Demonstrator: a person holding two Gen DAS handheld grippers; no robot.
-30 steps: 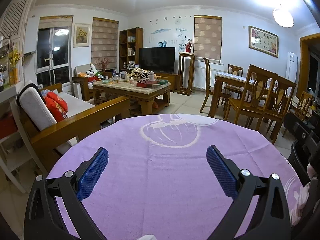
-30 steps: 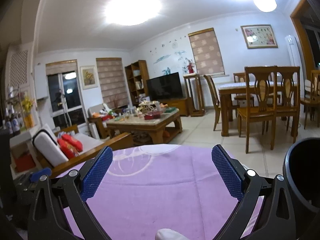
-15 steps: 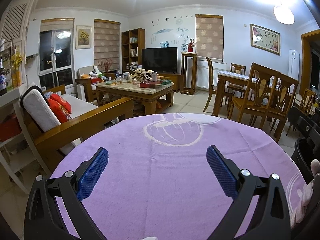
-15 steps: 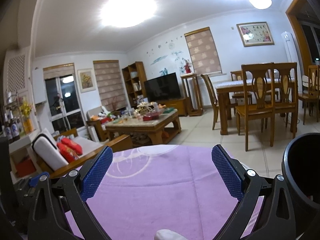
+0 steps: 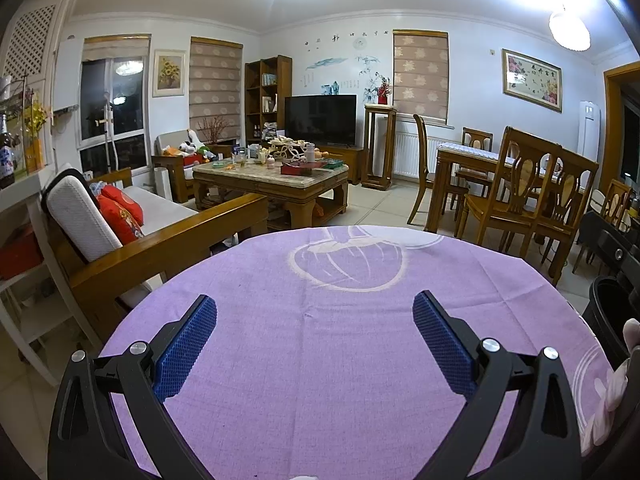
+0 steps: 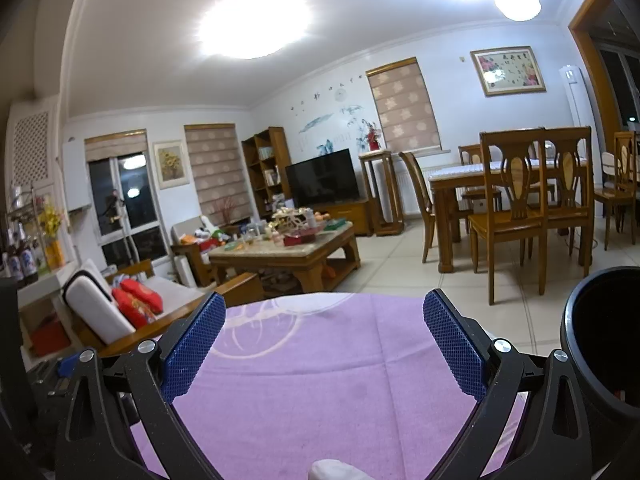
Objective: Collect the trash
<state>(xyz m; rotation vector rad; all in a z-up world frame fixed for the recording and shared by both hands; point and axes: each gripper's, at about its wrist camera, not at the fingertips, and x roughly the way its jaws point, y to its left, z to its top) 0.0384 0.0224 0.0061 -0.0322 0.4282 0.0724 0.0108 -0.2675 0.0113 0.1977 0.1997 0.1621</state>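
Observation:
My left gripper [image 5: 314,312] is open and empty above a round table with a purple cloth [image 5: 344,344]. My right gripper [image 6: 324,316] is also open and empty, over the table's right part [image 6: 320,380]. A black bin [image 6: 604,344] stands just right of the right gripper; it also shows at the right edge of the left wrist view [image 5: 608,312]. No trash item shows on the cloth. A small white thing [image 6: 334,470] peeks in at the bottom edge of the right wrist view; I cannot tell what it is.
A wooden sofa with red cushions [image 5: 120,216] stands left of the table. A cluttered coffee table [image 5: 272,176] is beyond. A dining table with wooden chairs [image 5: 520,184] is at the right. The other gripper's black body [image 5: 624,256] is at the right edge.
Both grippers have tilted slightly upward and drawn back a little; more of the room shows. Both stay open and empty.

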